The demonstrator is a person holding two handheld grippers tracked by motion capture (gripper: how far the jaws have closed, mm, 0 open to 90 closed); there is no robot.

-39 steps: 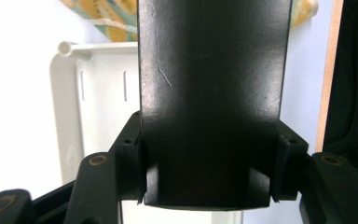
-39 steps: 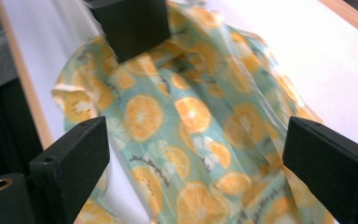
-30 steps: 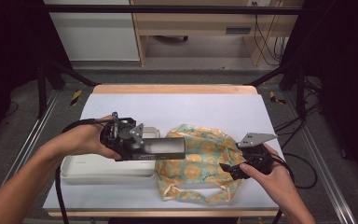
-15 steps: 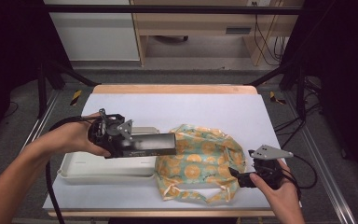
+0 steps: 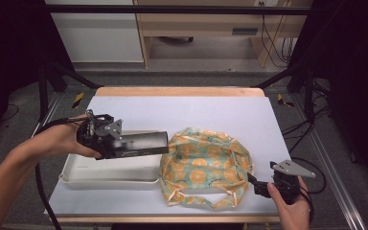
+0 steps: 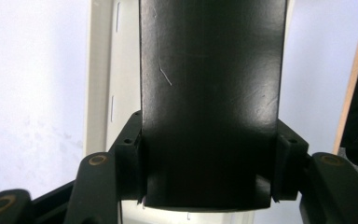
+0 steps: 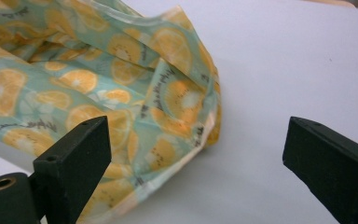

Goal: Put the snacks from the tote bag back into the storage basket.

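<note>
My left gripper (image 5: 124,143) clamps the black box (image 5: 141,143) over the tray (image 5: 110,175); right gripper (image 7: 193,163) spread wide beside the orange-print bag (image 5: 206,167).

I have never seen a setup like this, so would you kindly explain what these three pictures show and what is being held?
A person works at a white table with a hand-held gripper in each hand. The high view looks down from above; the other two pictures come from cameras riding on the grippers. The left hand-held gripper is shut on a long black rectangular box, held over a shallow white plastic tray. The right hand-held gripper is open and empty beside a crumpled teal fabric bag printed with orange slices.
</note>
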